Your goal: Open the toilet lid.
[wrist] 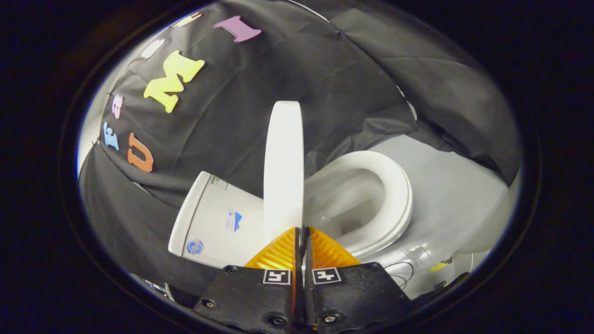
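My jaws (301, 230), at bottom centre of the frame, are pressed together with nothing between them, tips just below the raised toilet lid (283, 167). The lid stands edge-on at centre, between the tank (218, 218) at left and the seat (394, 199) at right.

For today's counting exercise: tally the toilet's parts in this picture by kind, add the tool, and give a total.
Lid, raised on edge: 1
Seat, down: 1
Bowl: 1
Tank: 1
Gripper, jaws closed just below the lid's edge, grip on it unclear: 1
Total: 5
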Tool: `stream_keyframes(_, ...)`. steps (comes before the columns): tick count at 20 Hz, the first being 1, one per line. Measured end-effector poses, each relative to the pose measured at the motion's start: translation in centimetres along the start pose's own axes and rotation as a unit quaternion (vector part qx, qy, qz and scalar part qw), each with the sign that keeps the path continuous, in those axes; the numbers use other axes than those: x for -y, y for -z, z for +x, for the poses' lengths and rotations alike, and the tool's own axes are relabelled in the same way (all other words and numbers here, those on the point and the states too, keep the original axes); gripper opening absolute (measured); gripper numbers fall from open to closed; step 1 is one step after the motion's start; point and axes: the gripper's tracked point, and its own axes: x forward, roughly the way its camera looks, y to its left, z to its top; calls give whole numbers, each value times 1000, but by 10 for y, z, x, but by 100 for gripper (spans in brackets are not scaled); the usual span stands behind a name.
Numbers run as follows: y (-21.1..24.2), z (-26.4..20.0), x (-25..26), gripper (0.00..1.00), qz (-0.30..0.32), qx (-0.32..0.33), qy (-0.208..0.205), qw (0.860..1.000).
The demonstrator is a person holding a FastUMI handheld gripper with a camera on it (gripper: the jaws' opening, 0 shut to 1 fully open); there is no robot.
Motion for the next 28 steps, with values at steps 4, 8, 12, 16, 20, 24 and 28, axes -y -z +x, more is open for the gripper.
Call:
stream_keyframes(4, 1, -2, -13, 4, -10, 4, 6, 1000)
stream_keyframes(8, 2, -3, -28, 4, -28, 15, 19, 999)
stream_keyframes(12, 4, -5, -38, 4, -64, 19, 41, 997)
stream_keyframes(16, 6, -7, -55, 4, -91, 18, 47, 995)
stream_keyframes(20, 8, -8, -68, 4, -117, 24, 55, 991)
stream_keyframes(24, 11, -6, -82, 5, -136, 27, 60, 988)
stream_keyframes(28, 16, -5, -94, 5, -158, 33, 74, 984)
